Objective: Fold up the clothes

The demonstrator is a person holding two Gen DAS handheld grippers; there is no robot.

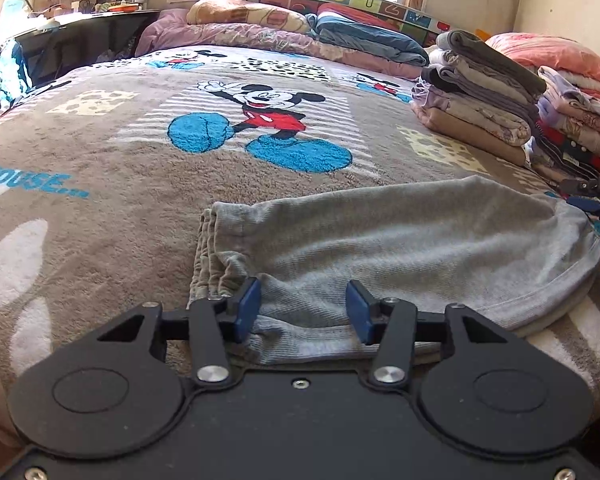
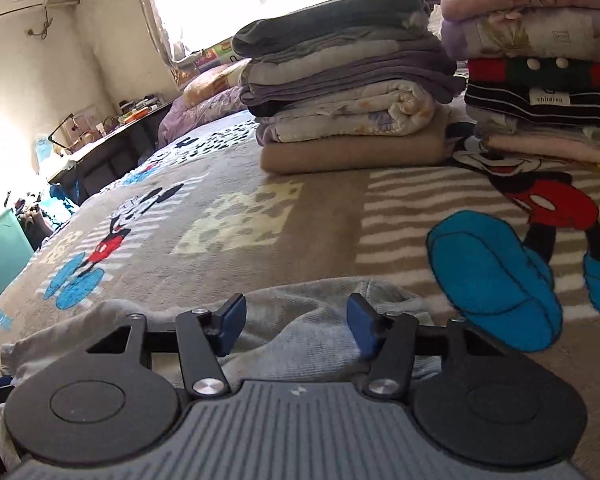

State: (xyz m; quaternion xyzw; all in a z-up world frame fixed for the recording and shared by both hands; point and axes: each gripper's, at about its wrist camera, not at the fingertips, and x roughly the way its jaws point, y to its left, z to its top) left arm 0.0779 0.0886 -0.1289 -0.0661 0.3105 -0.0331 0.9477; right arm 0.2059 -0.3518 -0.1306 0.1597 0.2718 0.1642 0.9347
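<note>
Two stacks of folded clothes (image 2: 352, 92) far on bed blanket (image 1: 120, 168) | grey garment (image 1: 400, 248) near, under both grippers | left gripper (image 1: 303, 310) open | right gripper (image 2: 296, 324) open

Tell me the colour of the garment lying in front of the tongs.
Light grey garment, plain ribbed knit; clearest in the left wrist view.

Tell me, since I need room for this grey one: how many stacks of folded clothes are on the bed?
2. One stack sits on the blanket ahead; the second stack stands just right of it. Bedding behind could hide more.
</note>
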